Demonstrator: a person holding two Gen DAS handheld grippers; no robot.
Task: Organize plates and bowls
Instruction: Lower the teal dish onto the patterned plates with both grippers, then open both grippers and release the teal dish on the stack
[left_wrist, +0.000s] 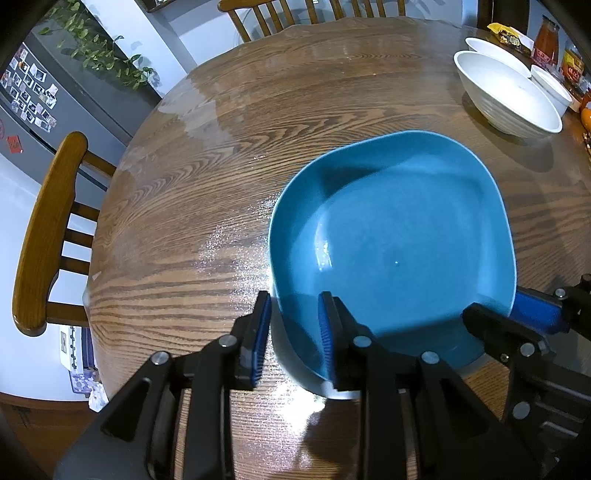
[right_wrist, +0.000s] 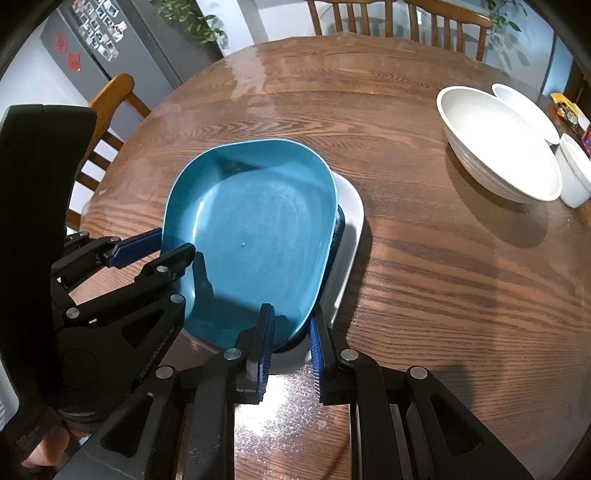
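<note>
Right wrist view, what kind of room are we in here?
Most likely a home dining area beside a kitchen. A round wooden table holds dishes, wooden dining chairs stand around it, and a dark fridge covered in photo magnets stands behind, with a trailing houseplant on top.

Round wooden table (left_wrist: 207, 206); wooden chairs (left_wrist: 48, 236) around it; grey fridge (right_wrist: 122, 40) bearing photo magnets; trailing green plant (left_wrist: 96, 55) on top; sauce bottle (left_wrist: 546, 46), snack packets (left_wrist: 508, 35) at table's far edge.

A blue squarish plate (right_wrist: 258, 229) rests nested in a white dish (right_wrist: 349, 236), white bowls (right_wrist: 498, 147) apart.
</note>
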